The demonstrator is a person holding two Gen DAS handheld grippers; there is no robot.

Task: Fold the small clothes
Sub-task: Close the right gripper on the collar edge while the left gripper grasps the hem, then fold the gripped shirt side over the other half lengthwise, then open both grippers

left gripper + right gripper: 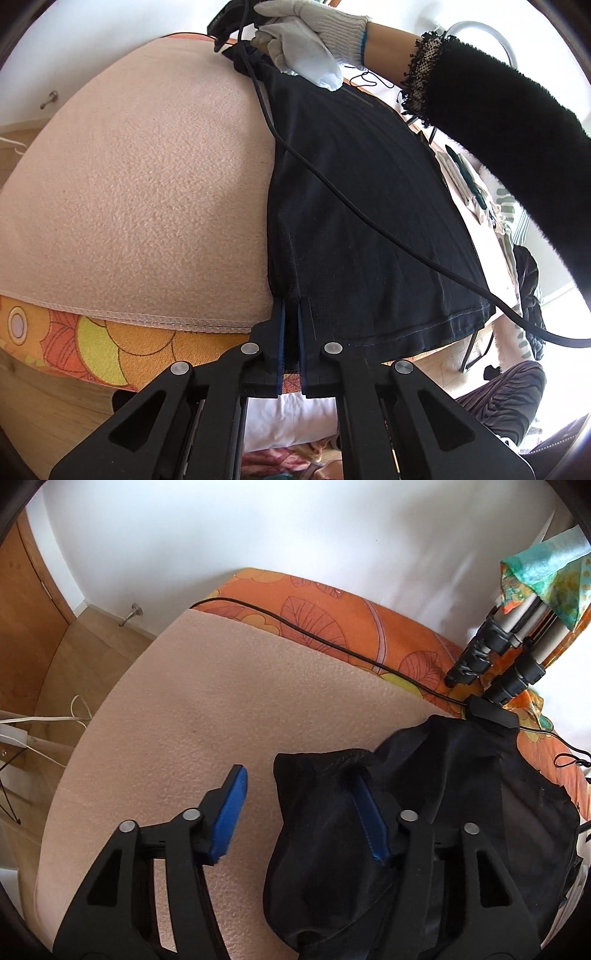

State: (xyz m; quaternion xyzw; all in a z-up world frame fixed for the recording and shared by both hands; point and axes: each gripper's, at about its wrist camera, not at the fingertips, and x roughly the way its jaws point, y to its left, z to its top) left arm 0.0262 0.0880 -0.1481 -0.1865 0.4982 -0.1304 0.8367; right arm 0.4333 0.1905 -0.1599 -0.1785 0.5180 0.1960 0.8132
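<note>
A black garment (362, 206) lies spread flat on a pink fleece mat (147, 192). My left gripper (291, 314) is shut on the garment's near hem corner. At the garment's far end a white-gloved hand (306, 40) holds the other gripper. In the right wrist view my right gripper (299, 797) is open, with its blue pads (231, 812) wide apart. A bunched fold of the black garment (332, 849) sits between the jaws against the right pad. The pink mat (192, 709) lies under it.
An orange floral bedcover (351, 609) lies under the mat, against a white wall. A black cable (369, 218) runs across the garment. Tripod legs (495, 650) stand at the far right. More clothes (491, 206) lie to the right. Wooden floor and white cables (44, 720) lie at the left.
</note>
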